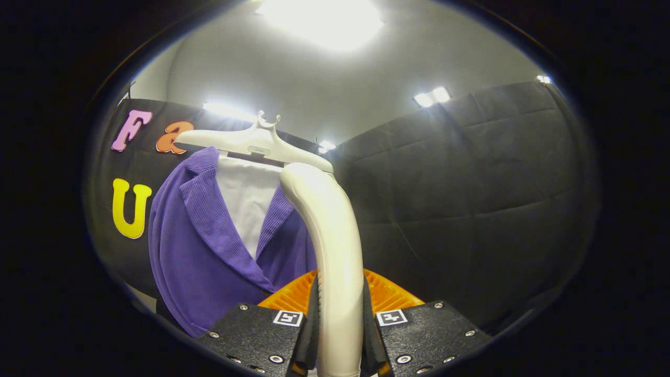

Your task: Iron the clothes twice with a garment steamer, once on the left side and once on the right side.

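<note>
place: recording booth | evidence: black quilted cloth walls [471, 199], plain ceiling with bright lights [322, 21]

The garment steamer [335, 246] is showing a smooth, glossy plastic shell, catching the ceiling light along its curved handle. The claw [340, 335] is pressing it from both sides, its fingers [251, 335] looking matt and finely textured, studded with shiny metal screws. The purple jacket [204, 251] is hanging as soft ribbed cloth, corduroy perhaps, over a smooth, plain white cloth. The hanger [246, 141] is gleaming like satin plastic.
</note>
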A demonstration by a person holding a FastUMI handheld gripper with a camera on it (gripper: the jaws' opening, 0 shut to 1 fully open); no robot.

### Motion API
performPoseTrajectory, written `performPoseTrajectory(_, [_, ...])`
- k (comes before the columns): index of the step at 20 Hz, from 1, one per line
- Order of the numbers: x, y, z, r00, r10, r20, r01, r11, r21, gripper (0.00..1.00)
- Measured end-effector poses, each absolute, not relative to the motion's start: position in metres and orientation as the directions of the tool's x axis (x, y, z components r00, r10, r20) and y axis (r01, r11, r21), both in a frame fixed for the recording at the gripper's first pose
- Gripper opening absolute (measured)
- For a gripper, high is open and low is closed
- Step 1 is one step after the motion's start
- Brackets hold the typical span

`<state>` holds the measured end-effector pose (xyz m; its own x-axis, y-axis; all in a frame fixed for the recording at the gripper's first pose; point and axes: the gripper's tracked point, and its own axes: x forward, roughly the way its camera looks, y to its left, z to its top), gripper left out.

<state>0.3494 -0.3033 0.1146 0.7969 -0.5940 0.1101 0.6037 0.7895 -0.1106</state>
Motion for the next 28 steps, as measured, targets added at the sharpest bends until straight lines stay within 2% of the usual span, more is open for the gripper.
performPoseTrajectory(5, [0.39,-0.314,0.119,0.801,-0.589,0.107,0.599,0.791,-0.126,0.36])
performPoseTrajectory(12, [0.427,-0.329,0.074,0.814,-0.581,0.006,0.576,0.805,-0.142,0.36])
performPoseTrajectory(28, [0.366,-0.305,-0.067,0.774,-0.612,-0.162,0.587,0.79,-0.177,0.37])
